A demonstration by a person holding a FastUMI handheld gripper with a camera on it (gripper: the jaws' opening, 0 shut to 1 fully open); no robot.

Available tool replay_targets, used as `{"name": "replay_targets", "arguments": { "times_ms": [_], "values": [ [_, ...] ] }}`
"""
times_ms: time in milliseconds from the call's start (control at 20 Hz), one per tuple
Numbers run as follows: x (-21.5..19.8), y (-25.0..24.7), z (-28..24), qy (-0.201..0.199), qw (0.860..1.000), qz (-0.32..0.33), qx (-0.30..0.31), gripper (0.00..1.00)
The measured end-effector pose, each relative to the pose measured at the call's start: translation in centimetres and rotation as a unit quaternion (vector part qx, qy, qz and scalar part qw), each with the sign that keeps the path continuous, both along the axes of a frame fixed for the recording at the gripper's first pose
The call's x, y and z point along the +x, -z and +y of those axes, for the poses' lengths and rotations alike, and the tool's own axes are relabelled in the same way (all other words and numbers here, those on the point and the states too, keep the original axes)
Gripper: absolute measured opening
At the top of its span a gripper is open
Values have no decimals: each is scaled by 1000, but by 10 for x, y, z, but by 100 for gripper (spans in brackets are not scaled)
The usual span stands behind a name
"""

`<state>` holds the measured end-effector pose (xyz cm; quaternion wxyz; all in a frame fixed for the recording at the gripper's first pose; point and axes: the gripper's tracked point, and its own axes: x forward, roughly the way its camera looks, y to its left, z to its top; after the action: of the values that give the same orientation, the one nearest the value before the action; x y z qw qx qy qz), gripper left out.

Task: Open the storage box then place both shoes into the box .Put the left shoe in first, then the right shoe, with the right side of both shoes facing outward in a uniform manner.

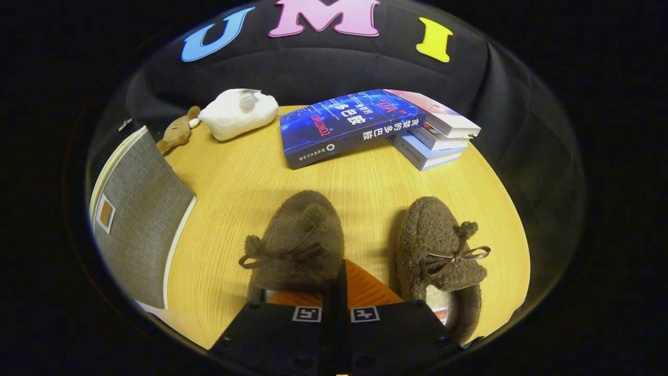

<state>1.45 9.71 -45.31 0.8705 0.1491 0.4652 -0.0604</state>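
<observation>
Gripper view: the gripper (342, 284) has its 2 fingers drawn together with barely a slit between them, nothing held. The left-hand shoe (297, 240) lies just ahead of the fingertips, partly under them; the other shoe (441, 250) sits just beside it, off to the right. Both run lengthwise away from the gripper — toes pointing toward the books (365, 125). The storage box (138, 209), grey fabric, stands at the bench's left edge, lid apparently not yet opened, so I judge the coming reach goes left. The wooden bench (235, 172) also carries a white plush toy (237, 112) and a small brown one (177, 133).
</observation>
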Motion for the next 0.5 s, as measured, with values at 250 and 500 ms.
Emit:
{"name": "replay_targets", "arguments": {
  "times_ms": [250, 500],
  "values": [
    [-8, -26, -8, 35, 999, -9, 21, 5],
    [-8, -80, -16, 63, 998, -16, 17, 5]
  ]
}}
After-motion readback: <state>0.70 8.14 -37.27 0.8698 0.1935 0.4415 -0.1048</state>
